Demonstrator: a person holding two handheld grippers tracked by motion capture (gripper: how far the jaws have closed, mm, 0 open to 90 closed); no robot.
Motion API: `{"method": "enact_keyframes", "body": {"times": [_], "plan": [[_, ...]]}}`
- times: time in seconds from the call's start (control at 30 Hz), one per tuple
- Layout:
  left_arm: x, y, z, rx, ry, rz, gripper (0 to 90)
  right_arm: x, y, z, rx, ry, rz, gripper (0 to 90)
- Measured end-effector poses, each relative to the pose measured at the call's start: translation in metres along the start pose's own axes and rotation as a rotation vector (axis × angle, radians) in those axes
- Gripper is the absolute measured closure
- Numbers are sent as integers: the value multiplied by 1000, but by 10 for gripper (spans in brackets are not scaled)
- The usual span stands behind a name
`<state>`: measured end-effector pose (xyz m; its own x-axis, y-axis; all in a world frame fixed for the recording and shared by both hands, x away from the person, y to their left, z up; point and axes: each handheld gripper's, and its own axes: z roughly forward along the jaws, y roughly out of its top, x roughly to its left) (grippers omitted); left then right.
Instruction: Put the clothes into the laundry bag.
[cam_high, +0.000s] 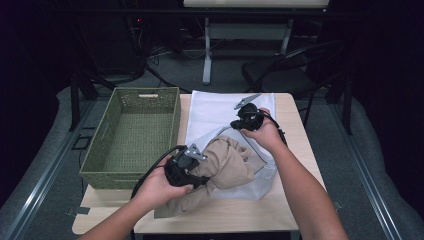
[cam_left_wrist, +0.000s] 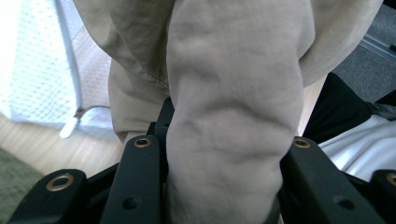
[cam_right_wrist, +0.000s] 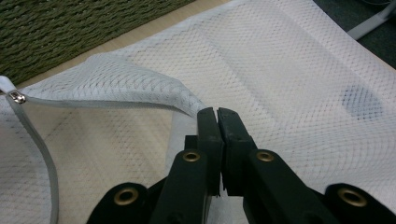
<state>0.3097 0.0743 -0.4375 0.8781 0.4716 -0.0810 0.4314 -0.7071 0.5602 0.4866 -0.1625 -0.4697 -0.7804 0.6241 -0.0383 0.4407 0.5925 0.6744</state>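
A white mesh laundry bag (cam_high: 220, 112) lies on the table, its zippered mouth lifted toward me. A bunched tan garment (cam_high: 225, 165) sits partly inside that mouth. My left gripper (cam_high: 197, 182) is shut on a thick fold of the tan garment (cam_left_wrist: 229, 130), which bulges up between the black jaws. My right gripper (cam_high: 236, 125) is shut on the bag's upper edge (cam_right_wrist: 154, 91), jaws pinched together on the mesh and holding that edge raised. The zipper pull (cam_right_wrist: 17, 97) hangs at the left of the right gripper view.
A green woven basket (cam_high: 132, 132) stands empty to the left of the bag, close to my left hand. The wooden table (cam_high: 295, 125) ends just right of the bag. A dark chair (cam_high: 285, 70) and a desk frame stand on the floor beyond.
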Motion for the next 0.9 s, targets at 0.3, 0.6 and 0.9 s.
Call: {"method": "enact_keyframes", "body": {"times": [0.3, 0.6, 0.9], "plan": [[-3, 3, 19, 27, -10, 11, 635, 1, 1, -1, -4, 4, -6, 888], [1, 3, 34, 38, -23, -15, 635, 2, 2, -4, -17, 9, -5, 888], [5, 1, 56, 52, -19, -43, 636, 4, 2, -6, -20, 9, -15, 888]]}}
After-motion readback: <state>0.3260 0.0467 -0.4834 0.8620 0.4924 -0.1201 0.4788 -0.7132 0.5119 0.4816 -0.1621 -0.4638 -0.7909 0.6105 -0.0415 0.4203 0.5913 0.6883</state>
